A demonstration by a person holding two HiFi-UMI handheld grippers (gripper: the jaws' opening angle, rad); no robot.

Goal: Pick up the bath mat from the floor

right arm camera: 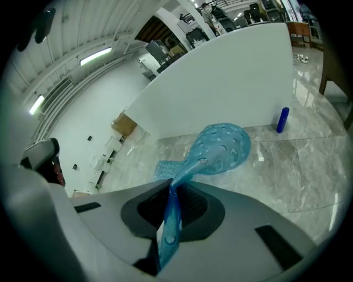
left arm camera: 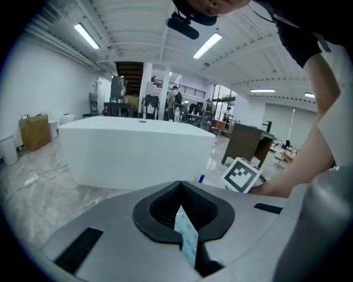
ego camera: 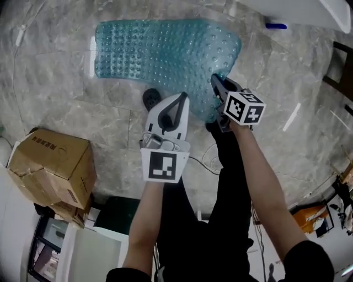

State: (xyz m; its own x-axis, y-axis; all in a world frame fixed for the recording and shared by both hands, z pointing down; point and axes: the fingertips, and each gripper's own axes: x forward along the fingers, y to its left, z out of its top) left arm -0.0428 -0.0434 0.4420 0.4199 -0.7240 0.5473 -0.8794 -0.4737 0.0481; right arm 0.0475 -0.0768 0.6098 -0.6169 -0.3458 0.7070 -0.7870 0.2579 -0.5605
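The bath mat, a translucent blue sheet covered in small bumps, lies mostly flat on the marble floor, toward the floor's far edge where the white bathtub stands. Only a corner of the tub shows in the head view, cut off by the frame. The mat's near right corner is raised off the floor and bunched. The right gripper covers much of that corner in the head view. In the right gripper view its jaws are closed tight on a fold of the mat, which runs out between them and widens toward the floor. The left gripper sits at the mat's near edge, and its body hides the contact point from above. In the left gripper view the jaws are pressed together on a thin pale-blue strip of the mat. The rest of the mat is out of sight there, below the gripper's body. A blue bottle stands on the floor just beside the tub wall and shows only as a small dash in the head view. A dark shoe is partly hidden behind the left gripper. A cardboard box sits at the floor's near left side, well apart from the mat.
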